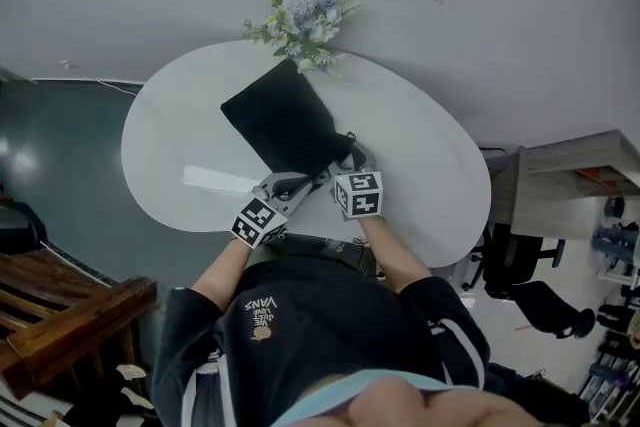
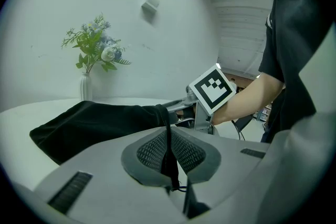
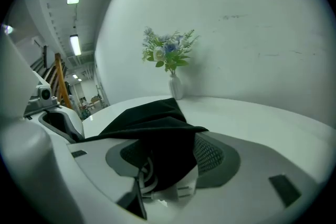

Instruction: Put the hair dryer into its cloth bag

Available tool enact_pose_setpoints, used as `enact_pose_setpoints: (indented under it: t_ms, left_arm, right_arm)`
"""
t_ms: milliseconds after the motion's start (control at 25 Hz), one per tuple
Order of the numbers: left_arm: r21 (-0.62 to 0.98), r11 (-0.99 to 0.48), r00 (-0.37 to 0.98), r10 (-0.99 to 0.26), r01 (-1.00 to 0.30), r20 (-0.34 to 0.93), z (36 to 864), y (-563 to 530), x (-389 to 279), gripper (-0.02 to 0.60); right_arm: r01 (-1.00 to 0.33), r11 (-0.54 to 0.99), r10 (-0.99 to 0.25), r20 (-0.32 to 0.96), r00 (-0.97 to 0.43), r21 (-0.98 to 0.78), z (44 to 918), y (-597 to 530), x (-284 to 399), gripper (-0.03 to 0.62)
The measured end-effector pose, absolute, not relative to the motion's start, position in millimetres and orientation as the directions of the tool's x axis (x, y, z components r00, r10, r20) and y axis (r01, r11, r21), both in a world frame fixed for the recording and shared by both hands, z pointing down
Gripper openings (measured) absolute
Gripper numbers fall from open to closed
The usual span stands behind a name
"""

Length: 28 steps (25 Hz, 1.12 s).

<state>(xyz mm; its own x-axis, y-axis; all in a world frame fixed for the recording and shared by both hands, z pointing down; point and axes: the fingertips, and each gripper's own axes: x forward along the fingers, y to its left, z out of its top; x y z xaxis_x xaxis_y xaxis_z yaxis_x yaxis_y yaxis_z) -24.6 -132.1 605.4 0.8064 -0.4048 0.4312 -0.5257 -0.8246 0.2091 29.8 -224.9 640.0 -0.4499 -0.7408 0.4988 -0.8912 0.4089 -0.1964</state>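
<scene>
A black cloth bag [image 1: 285, 125] lies flat on the white oval table [image 1: 190, 135], its mouth toward me. My left gripper [image 1: 288, 185] is shut on a thin black edge of the bag's mouth [image 2: 169, 136]. My right gripper [image 1: 346, 157] is at the mouth's other side, shut on a fold of the bag [image 3: 163, 149]. Something white and ribbed [image 3: 178, 189] shows under that fold between the jaws. The hair dryer itself is not visible. The right gripper's marker cube [image 2: 211, 90] appears in the left gripper view, close beside the bag [image 2: 89, 126].
A white vase of flowers [image 1: 300, 23] stands at the table's far edge, just behind the bag. A black office chair [image 1: 545, 300] and a desk [image 1: 580, 160] are to the right. A wooden bench [image 1: 60, 315] is at the lower left.
</scene>
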Motion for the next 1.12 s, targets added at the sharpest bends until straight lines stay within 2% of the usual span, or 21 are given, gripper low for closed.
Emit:
enact_pose_setpoints:
  t_ms: [160,320,480,840,1120]
  left_arm:
    - [0.164,-0.852,0.796,-0.373,-0.498,0.476,614.8,-124.1,-13.2,0.038]
    - [0.170,-0.863,0.791,-0.335,-0.475,0.512,623.4,-115.6,-2.3,0.132]
    - [0.171,-0.866,0.781,-0.317,-0.470,0.538,629.9,-109.0,3.7,0.192]
    - [0.136,-0.860,0.772,-0.359,-0.492,0.524,620.6,-100.7,-0.1,0.218]
    - [0.060,-0.824,0.759,-0.487,-0.563,0.432,582.8,-115.1,-16.9,0.216]
  right_arm:
    - [-0.925,0.324,-0.766,0.519,-0.378,-0.196,645.5,-218.1,55.1,0.225]
    - [-0.935,0.285,-0.766,0.535,-0.356,-0.214,650.0,-207.9,70.1,0.225]
    - [-0.944,0.249,-0.771,0.545,-0.329,-0.217,653.0,-198.6,84.2,0.225]
    - [-0.955,0.189,-0.794,0.537,-0.286,-0.229,644.2,-180.5,110.6,0.225]
    - [-0.949,0.181,-0.827,0.482,-0.289,-0.257,608.6,-165.1,117.0,0.225]
